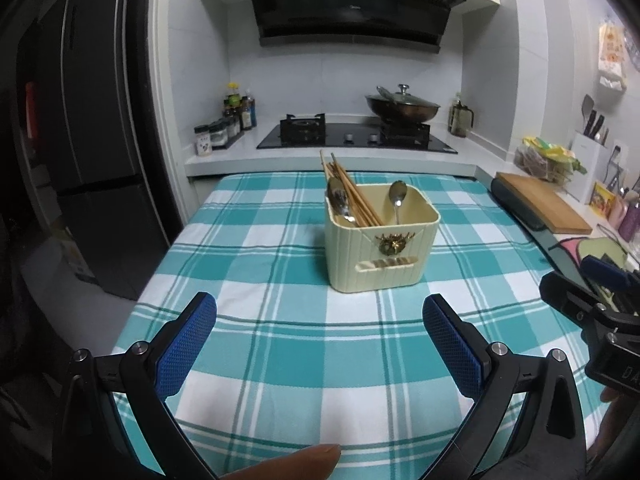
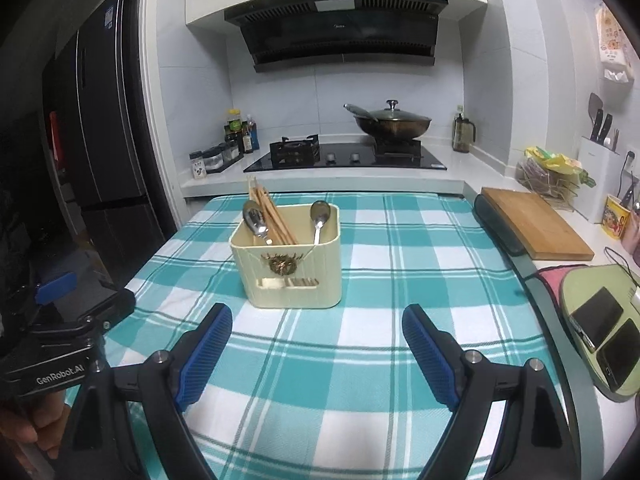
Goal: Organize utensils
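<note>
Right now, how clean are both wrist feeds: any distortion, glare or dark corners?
Left wrist view: strong fisheye bending, black corners, dim fridge side; cream utensil holder sharp. Right wrist view: same curvature and vignette; mild glare on the spoon only.

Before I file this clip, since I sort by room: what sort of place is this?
A home kitchen, most likely: a gas hob with a lidded wok under a range hood, and a cream utensil holder on a checked tablecloth.
</note>
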